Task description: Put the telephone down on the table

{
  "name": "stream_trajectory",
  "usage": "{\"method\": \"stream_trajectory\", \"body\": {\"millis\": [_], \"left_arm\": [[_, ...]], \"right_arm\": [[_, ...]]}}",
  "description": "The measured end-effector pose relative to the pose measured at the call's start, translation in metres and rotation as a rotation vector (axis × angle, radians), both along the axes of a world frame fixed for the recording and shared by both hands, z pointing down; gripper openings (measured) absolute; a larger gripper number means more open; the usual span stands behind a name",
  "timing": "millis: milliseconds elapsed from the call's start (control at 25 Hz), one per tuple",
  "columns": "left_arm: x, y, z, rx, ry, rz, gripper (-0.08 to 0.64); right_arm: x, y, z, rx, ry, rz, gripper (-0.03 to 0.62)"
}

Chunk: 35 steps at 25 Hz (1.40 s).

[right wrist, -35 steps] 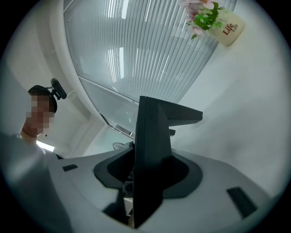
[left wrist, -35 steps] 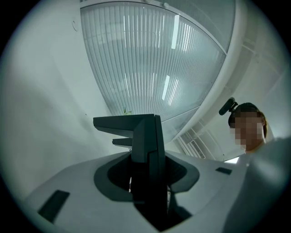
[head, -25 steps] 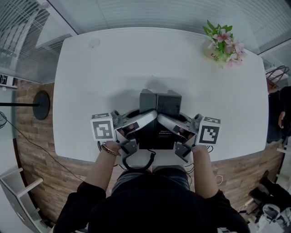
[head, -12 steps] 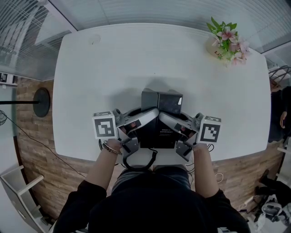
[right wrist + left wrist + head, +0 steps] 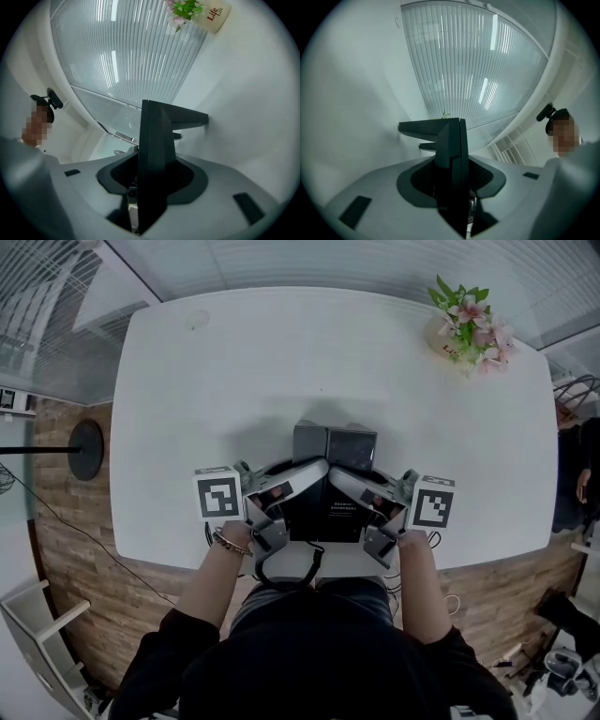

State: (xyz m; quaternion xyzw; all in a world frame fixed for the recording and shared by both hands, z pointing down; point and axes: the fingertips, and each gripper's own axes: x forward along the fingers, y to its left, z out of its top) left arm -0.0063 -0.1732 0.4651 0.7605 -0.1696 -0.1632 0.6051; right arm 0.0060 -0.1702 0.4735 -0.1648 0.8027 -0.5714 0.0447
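Observation:
The black telephone point(image 5: 323, 493) is over the white table point(image 5: 234, 381), close to its front edge. Its two boxy ends point(image 5: 330, 444) point away from me. My left gripper point(image 5: 314, 474) is shut on its left side and my right gripper point(image 5: 342, 479) is shut on its right side. In the left gripper view the telephone point(image 5: 451, 140) stands as a dark slab clamped between the grey jaws of the left gripper point(image 5: 452, 185). The right gripper view shows the same slab point(image 5: 154, 140) clamped in the right gripper point(image 5: 150, 185). A black cord point(image 5: 281, 579) loops down off the table edge. Whether the telephone touches the table I cannot tell.
A pot of pink flowers point(image 5: 464, 326) stands at the table's back right corner, and it shows again as the flower pot point(image 5: 199, 11) in the right gripper view. A round black stand base point(image 5: 85, 456) sits on the wooden floor at the left. A person point(image 5: 574, 474) stands at the right edge.
The left gripper has rolled slightly, so its marker cube now looks squarer. Both grippers and the telephone have otherwise stayed in place.

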Motion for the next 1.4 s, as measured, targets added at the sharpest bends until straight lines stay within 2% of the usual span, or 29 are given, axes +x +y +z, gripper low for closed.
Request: {"method": "stream_trajectory", "body": {"millis": [120, 360, 480, 720, 840, 1400], "left_arm": [[-0.001, 0.001, 0.001, -0.028, 0.007, -0.007, 0.179], [-0.005, -0.003, 0.003, 0.013, -0.067, -0.023, 0.186], [-0.007, -0.006, 0.002, 0.061, -0.114, -0.023, 0.189], [-0.011, -0.008, 0.003, 0.083, -0.181, -0.035, 0.207], [-0.012, -0.009, 0.005, 0.082, -0.235, -0.025, 0.23], [-0.017, -0.012, 0.011, 0.081, -0.282, -0.037, 0.235]], "right_arm": [[-0.001, -0.001, -0.001, -0.002, 0.001, 0.005, 0.189], [-0.002, -0.002, -0.001, -0.002, 0.01, 0.018, 0.189], [-0.001, -0.002, -0.001, 0.0, 0.01, 0.024, 0.185], [-0.005, -0.001, -0.001, 0.004, 0.011, 0.029, 0.179], [-0.001, -0.004, -0.001, 0.05, 0.077, 0.041, 0.175], [0.0, -0.007, -0.001, 0.096, 0.148, 0.087, 0.195]]}}
